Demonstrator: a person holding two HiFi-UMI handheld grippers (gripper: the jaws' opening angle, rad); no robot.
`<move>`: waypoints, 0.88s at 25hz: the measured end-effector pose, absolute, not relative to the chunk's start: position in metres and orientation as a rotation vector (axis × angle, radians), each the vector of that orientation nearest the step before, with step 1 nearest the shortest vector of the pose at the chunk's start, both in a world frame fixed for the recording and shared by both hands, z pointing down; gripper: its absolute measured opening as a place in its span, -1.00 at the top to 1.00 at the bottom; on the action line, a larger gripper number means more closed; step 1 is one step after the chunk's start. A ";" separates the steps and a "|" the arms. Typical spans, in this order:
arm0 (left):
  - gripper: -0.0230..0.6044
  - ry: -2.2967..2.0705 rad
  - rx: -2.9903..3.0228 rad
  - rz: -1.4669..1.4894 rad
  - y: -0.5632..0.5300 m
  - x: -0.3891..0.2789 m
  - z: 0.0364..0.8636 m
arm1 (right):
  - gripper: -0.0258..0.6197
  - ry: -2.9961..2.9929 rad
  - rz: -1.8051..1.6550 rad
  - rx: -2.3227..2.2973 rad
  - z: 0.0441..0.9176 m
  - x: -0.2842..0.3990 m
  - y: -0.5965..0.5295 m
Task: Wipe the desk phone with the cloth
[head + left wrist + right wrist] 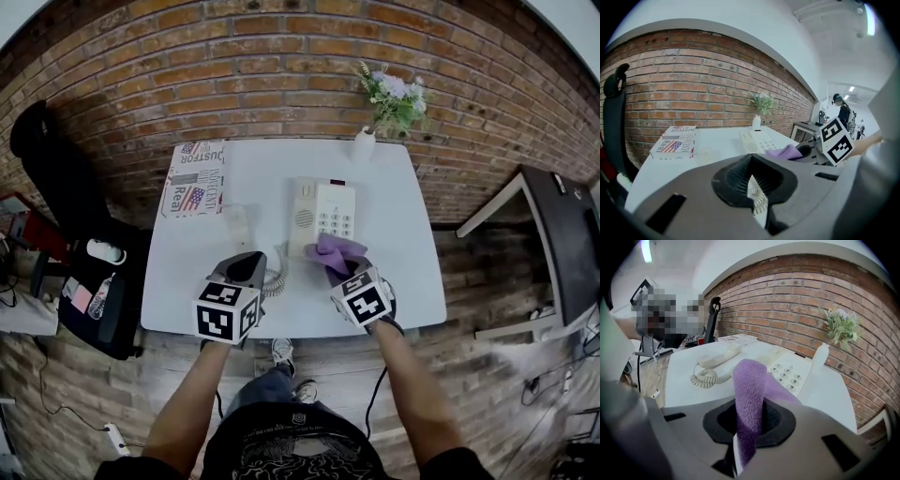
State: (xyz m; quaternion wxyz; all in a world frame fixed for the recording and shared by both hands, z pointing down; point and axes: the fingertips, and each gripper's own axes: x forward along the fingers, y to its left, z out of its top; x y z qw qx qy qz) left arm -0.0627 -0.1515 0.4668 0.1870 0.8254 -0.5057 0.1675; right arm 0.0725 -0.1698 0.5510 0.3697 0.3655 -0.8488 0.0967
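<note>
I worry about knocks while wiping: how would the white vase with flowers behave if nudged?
The vase looks slim and tall, with flowers spreading wide above it, so it probably tips rather than slides. It seems smooth and hard, so likely slippery and breakable.

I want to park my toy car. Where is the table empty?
Widest bare patch: the white table right of the cream push-button desk phone, out to the edge. Also the far strip between the flag-printed cardboard box and the white flower vase. Crowded: middle front, with cream handset, coiled cord, purple fuzzy cloth, left gripper, right gripper.
</note>
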 end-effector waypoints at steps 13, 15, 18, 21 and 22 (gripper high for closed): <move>0.92 -1.417 2.332 0.417 -0.151 -0.061 0.458 | 0.79 -2.202 0.158 0.995 0.507 0.087 -0.172; 0.92 -1.416 2.337 0.419 -0.155 -0.060 0.457 | 0.79 -2.209 0.139 1.014 0.492 0.091 -0.180; 0.92 -1.411 2.342 0.433 -0.164 -0.057 0.457 | 0.79 -2.220 0.108 1.033 0.474 0.094 -0.195; 0.92 -1.408 2.344 0.459 -0.174 -0.054 0.460 | 0.79 -2.228 0.078 1.040 0.462 0.092 -0.213; 0.92 -1.409 2.343 0.462 -0.177 -0.053 0.461 | 0.79 -2.227 0.067 1.037 0.460 0.091 -0.218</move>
